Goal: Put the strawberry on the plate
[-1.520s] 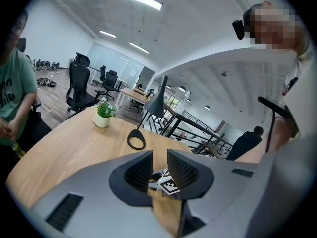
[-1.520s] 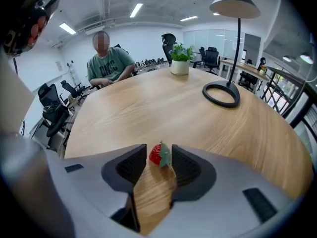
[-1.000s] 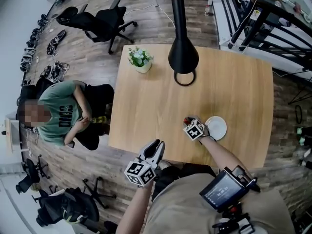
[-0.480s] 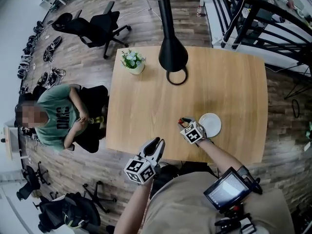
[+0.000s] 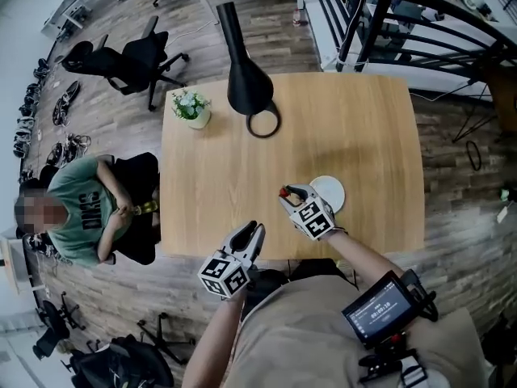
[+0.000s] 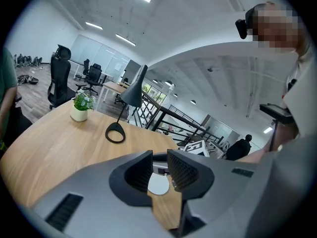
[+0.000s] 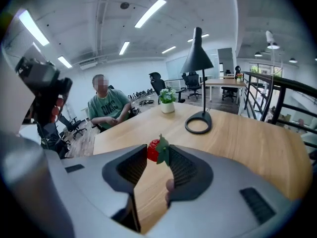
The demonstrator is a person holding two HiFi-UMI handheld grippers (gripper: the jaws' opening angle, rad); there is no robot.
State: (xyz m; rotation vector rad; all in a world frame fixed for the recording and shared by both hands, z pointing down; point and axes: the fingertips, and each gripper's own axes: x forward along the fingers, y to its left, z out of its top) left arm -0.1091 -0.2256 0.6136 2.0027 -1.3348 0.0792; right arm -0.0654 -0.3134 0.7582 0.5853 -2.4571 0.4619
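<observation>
R gripper (image 7: 157, 157) is clamping strawberry (image 7: 153, 151) at jaw tips, over table (image 5: 347, 120), just beside plate (image 5: 327, 193). Berry is lying crosswise, jaw to jaw, leaves twd that view's right; head view is giving only a red speck. L gripper (image 6: 159, 168) is hanging off table edge, jaws apart, empty, framing plate.

Floor (image 5: 105, 111): grey-brown wood planks.
Counter (image 5: 355, 120): square, light wood.
On counter: black lamp (image 5: 245, 87), potted plant (image 5: 191, 107).
Seating: black office chairs (image 5: 133, 55) beyond counter.
Boundary: black railing (image 7: 277, 107).
Lighting: ceiling strip lights (image 7: 148, 13).
</observation>
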